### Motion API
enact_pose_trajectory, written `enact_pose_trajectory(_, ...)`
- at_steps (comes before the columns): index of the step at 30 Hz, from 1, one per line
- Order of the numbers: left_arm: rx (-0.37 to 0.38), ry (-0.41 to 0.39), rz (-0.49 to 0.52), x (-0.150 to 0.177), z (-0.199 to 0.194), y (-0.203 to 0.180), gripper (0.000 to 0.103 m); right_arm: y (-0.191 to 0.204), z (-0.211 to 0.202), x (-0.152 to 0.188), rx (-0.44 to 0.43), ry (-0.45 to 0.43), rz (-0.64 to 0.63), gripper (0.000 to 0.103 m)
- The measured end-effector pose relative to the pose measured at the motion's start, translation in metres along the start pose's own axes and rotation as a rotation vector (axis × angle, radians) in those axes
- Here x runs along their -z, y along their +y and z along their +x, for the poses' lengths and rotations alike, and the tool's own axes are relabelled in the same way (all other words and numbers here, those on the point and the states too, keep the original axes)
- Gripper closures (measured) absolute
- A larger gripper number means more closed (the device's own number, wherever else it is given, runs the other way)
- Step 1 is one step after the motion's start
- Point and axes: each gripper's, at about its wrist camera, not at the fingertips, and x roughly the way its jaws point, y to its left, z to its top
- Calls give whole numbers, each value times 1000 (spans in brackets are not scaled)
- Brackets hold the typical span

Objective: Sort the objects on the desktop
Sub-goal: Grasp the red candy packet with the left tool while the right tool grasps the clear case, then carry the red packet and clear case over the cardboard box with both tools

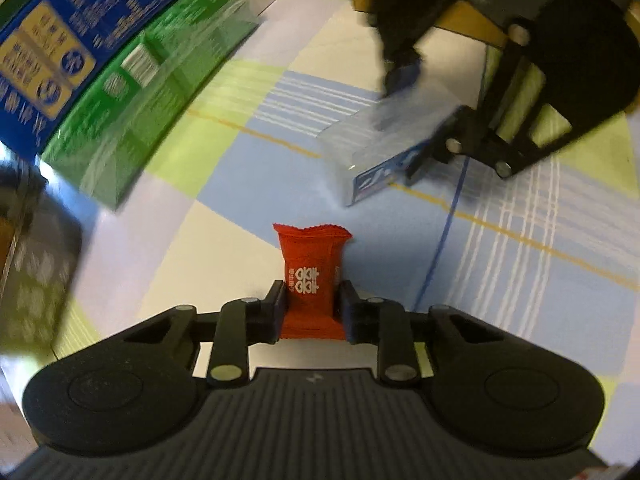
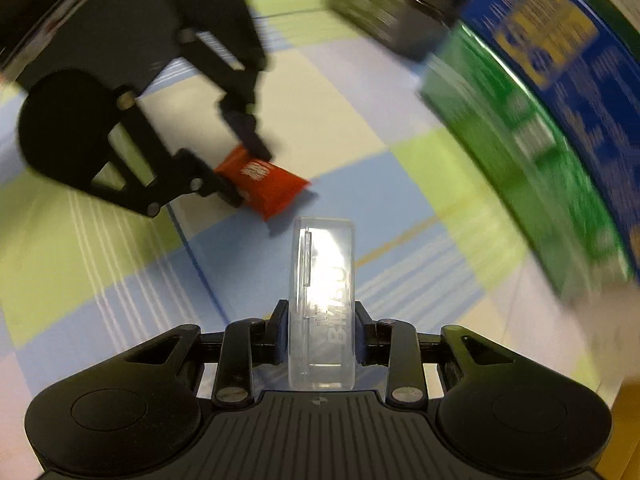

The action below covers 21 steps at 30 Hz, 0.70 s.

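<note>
Over the bench (image 1: 248, 216), covered by a pastel checked cloth, stand blurred cartons, a blue one (image 1: 80, 36) and a green one (image 1: 152, 92), their print unreadable. Both hand-held grippers are loaded and off the surface, so the sorting looks mid-way, with nothing yet set down: the right hand-held gripper (image 2: 320, 332) clamps a clear plastic case (image 2: 321, 304) embossed "BMBU" or similar. The left hand-held gripper (image 1: 311, 308) pinches a red snack packet (image 1: 311, 268) with white characters I cannot read.

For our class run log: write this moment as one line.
left gripper: shut on red snack packet | right gripper: shut on clear plastic case | both above checked tablecloth
</note>
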Motion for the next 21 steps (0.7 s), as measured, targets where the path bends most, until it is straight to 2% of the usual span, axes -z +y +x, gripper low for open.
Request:
enact_pose_trajectory(2,2,6,-73,7,-5,0,81,4,-6,7,-24,8,79,75)
enact_pose_trajectory(5,16,6,-177,25,-21,-20,82,14,-20,22,-54,13,225,75)
enact_pose_trajectory(8,11,18,-256,37,-32,-47,83,32,-38,44,-99,6,353,75)
enact_pose_trajectory(14,26,29,-358,59,-69,-116,84,83,-77,102,-155,-32,520,75)
enact_pose_trajectory(21,-2,7,-439,83,-110,-200,84,135,-110,176,-84,-34,640,75)
